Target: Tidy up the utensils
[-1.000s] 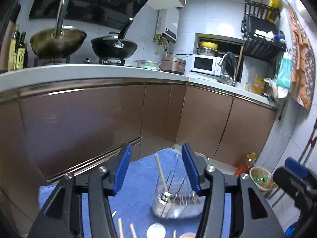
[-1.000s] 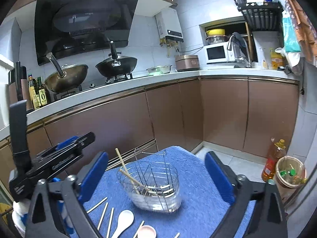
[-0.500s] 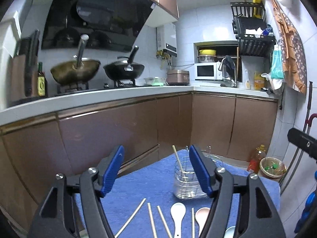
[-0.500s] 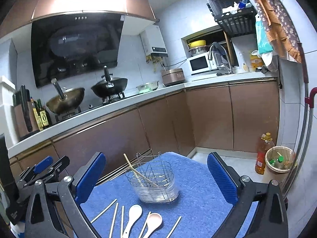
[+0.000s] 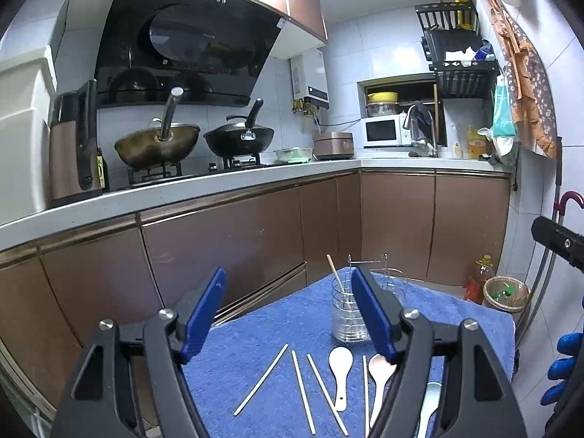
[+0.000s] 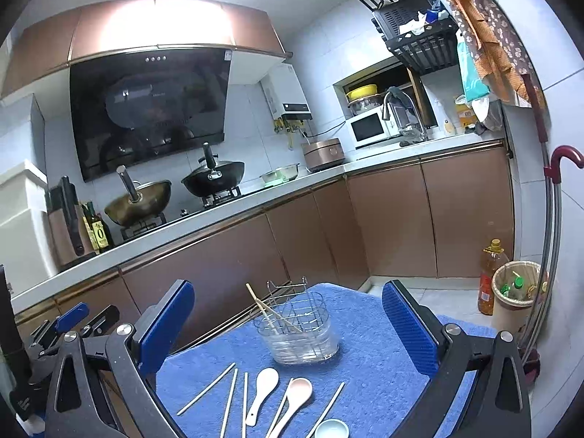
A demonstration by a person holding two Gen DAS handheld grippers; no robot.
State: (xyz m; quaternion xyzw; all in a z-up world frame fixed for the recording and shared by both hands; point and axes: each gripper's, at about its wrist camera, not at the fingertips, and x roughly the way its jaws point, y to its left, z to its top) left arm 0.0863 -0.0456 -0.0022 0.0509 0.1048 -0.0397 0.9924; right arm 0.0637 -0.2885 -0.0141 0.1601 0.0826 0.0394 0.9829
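Blue towel [image 6: 365, 335] over table; clear wire-framed caddy [image 6: 297, 332] at far centre, chopsticks already inside. Loose chopsticks [image 6: 206, 389], white spoon [image 6: 262, 390], pink spoon [image 6: 294, 399] lying near edge. Left gripper [image 5: 288, 314] and right gripper [image 6: 288, 328] both spread wide, empty, hovering above. Risk: thin sticks rolling on plush cloth, slipping the pinch; light caddy tipping if nudged.

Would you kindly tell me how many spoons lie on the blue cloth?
3. A white spoon lies leftmost, a pink spoon just right of it, and a second white spoon nearest the camera, cut off by the frame edge. Others may lie out of view.
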